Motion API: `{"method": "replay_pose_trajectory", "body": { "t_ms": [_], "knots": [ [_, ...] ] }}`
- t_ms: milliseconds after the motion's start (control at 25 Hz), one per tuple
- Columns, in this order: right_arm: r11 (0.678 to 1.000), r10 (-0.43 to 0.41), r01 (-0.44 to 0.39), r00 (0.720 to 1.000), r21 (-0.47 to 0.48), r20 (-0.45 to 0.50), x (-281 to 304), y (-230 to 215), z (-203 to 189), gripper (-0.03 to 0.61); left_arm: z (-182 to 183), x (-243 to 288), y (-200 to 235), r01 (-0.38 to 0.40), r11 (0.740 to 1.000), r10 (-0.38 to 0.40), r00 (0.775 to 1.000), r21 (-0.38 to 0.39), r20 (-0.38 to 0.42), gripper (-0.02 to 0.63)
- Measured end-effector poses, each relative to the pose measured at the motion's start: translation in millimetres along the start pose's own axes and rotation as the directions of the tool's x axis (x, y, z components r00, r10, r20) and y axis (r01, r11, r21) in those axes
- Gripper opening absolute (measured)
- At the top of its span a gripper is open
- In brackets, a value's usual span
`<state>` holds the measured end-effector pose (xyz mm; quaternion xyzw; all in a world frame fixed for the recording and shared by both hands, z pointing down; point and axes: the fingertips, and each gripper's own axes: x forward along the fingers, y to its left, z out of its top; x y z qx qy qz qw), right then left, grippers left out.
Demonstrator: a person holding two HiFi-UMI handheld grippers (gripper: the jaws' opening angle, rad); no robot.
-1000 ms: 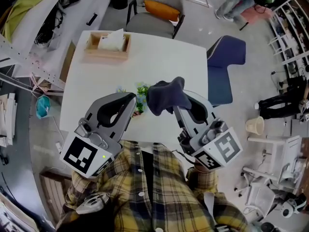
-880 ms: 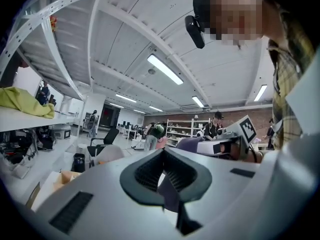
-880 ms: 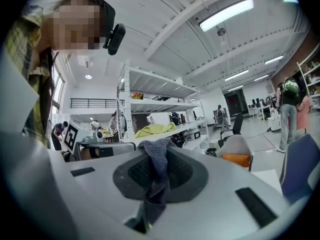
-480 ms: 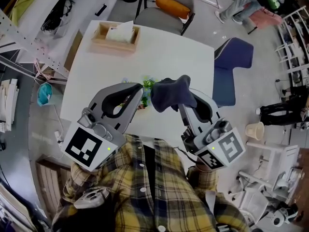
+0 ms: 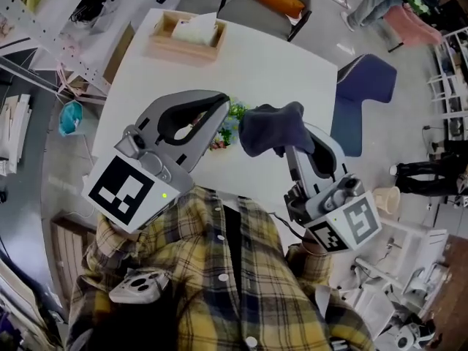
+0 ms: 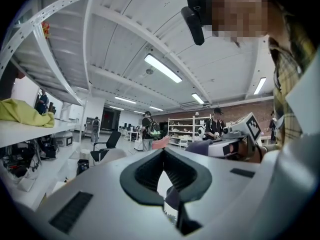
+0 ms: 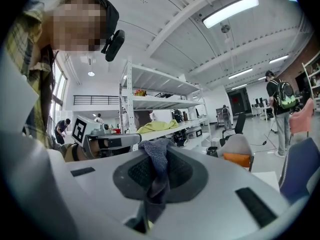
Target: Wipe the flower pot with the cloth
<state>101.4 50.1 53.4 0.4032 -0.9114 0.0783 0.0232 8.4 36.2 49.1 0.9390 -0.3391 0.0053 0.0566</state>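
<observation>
Cloth (image 5: 269, 125) hangs bunched in the clamped right gripper (image 5: 289, 148); the left gripper (image 5: 218, 112) is closed, seemingly empty. The flower pot (image 5: 225, 131) sits between their tips; light strokes should avoid tipping it.

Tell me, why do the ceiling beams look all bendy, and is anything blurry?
Left gripper view and right gripper view: wide lens curves the ceiling beams, corners go black, ceiling lamps glare. Head view: sharp, evenly lit, no glare on the table.
</observation>
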Motion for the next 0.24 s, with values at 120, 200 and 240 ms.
{"method": "replay_pose_trajectory", "body": {
  "t_ms": [120,200,240],
  "knots": [
    [1.0,-0.005,0.005,1.0,-0.004,0.002,-1.1,-2.0,0.2,0.015,4.3,0.9,9.1,0.004,0.999,-0.002,1.0,0.05,-0.026,0.009],
    [1.0,-0.01,0.01,1.0,-0.009,0.002,-2.0,-3.7,-0.4,0.015,7.9,1.9,12.9,0.017,0.996,-0.015,0.999,0.09,-0.03,0.009],
    [1.0,-0.013,0.013,1.0,-0.012,0.001,-2.4,-4.5,-0.9,0.015,9.6,2.3,14.7,0.024,0.994,-0.021,0.999,0.108,-0.032,0.009]
  ]
}}
